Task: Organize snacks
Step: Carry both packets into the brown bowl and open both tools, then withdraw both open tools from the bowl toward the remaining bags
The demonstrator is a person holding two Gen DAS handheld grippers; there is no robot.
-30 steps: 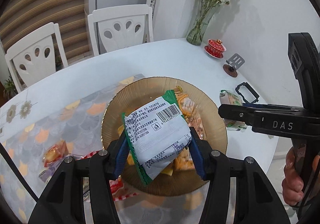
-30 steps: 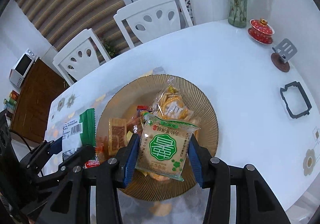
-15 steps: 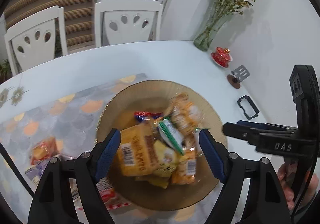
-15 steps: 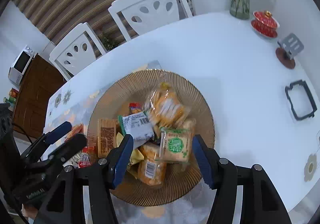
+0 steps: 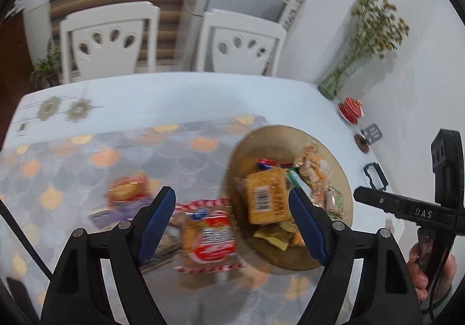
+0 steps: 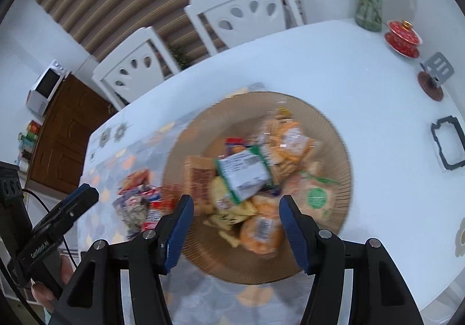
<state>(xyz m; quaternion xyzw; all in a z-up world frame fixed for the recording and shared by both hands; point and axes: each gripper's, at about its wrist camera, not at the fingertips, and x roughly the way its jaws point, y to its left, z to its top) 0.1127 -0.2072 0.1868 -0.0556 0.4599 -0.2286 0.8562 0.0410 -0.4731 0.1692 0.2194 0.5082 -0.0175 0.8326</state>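
Snacks, mostly sorted: a heap of packets lies in the ribbed brown plate (image 6: pixel 334 133); several more lie loose on the patterned cloth (image 5: pixel 87 150) just left of it, among them a red-and-white packet (image 5: pixel 210 240). Left gripper (image 5: pixel 232 226) spread and empty above that packet; right gripper (image 6: pixel 234 226) spread and empty over the plate. Suggested handling: centre the left jaws on the red-and-white packet, pinch across its short sides, then lift it clear of its neighbours.

Both grippers are matte black frames with triangular cut-outs and silver screw heads at the joints. The left gripper (image 5: pixel 232 223) and right gripper (image 6: pixel 234 227) carry blue textured pads (image 5: pixel 157 217) inside their fingers. White lettering marks their sides, and a thin black cable (image 6: pixel 43 203) trails from one.
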